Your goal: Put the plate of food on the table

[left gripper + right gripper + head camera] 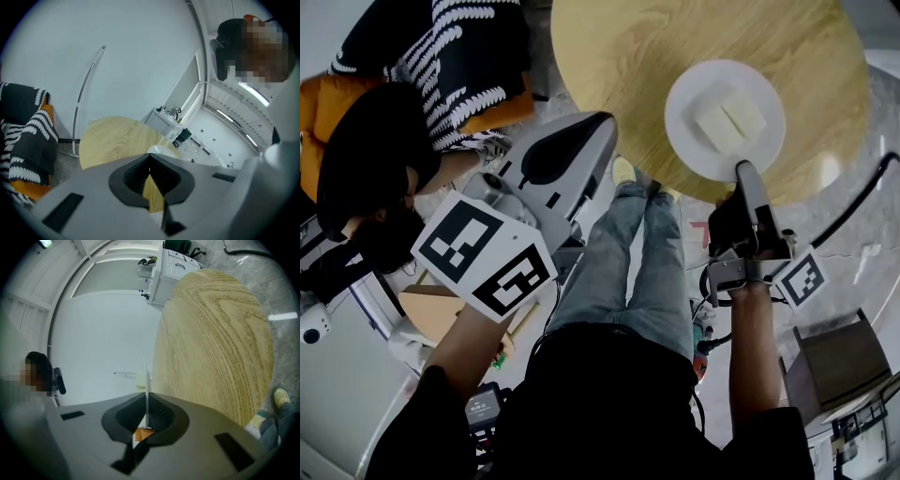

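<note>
A white plate [724, 119] carrying two pale food blocks [729, 120] is over the near edge of the round wooden table [637, 56]; I cannot tell whether it rests on the wood. My right gripper [745, 171] is shut on the plate's near rim. In the right gripper view that rim [146, 376] stands edge-on between the pads of the right gripper [146, 401]. My left gripper [605, 122] hangs off the table's left side, shut and holding nothing. From the left gripper view, the left gripper [150, 164] points toward the table [117, 138] and a sliver of the plate [158, 150].
A person with a black-and-white striped cloth [459, 56] sits on an orange seat [323, 108] at the left. My own legs in jeans [628, 272] stand below the table edge. A brown box [839, 361] is on the floor at the right, and a black cable [862, 202] runs nearby.
</note>
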Motion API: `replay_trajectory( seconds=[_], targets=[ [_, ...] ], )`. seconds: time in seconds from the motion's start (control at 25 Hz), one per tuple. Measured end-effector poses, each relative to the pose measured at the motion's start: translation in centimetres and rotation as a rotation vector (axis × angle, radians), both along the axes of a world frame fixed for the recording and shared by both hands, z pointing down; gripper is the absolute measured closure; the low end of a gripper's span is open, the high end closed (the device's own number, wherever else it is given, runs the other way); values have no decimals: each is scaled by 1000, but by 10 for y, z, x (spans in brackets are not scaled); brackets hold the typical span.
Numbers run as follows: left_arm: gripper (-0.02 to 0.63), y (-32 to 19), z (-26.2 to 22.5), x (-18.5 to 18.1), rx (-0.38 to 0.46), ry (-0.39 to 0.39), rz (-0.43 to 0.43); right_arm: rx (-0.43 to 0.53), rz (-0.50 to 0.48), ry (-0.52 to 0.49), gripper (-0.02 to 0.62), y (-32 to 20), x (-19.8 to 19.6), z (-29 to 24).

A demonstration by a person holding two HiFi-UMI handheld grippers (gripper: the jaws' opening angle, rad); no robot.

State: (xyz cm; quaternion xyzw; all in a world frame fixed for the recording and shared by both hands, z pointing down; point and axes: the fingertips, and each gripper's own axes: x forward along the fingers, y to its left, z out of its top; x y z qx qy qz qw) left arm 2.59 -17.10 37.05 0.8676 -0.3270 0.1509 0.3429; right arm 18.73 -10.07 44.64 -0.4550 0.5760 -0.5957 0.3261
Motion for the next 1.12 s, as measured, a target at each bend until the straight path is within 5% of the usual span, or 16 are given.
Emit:
replay_trajectory(
  seconds=[1.12],
  targets=[
    [598, -13, 7, 16, -34, 14, 68, -129, -7, 86, 577, 4, 7, 11]
  ],
)
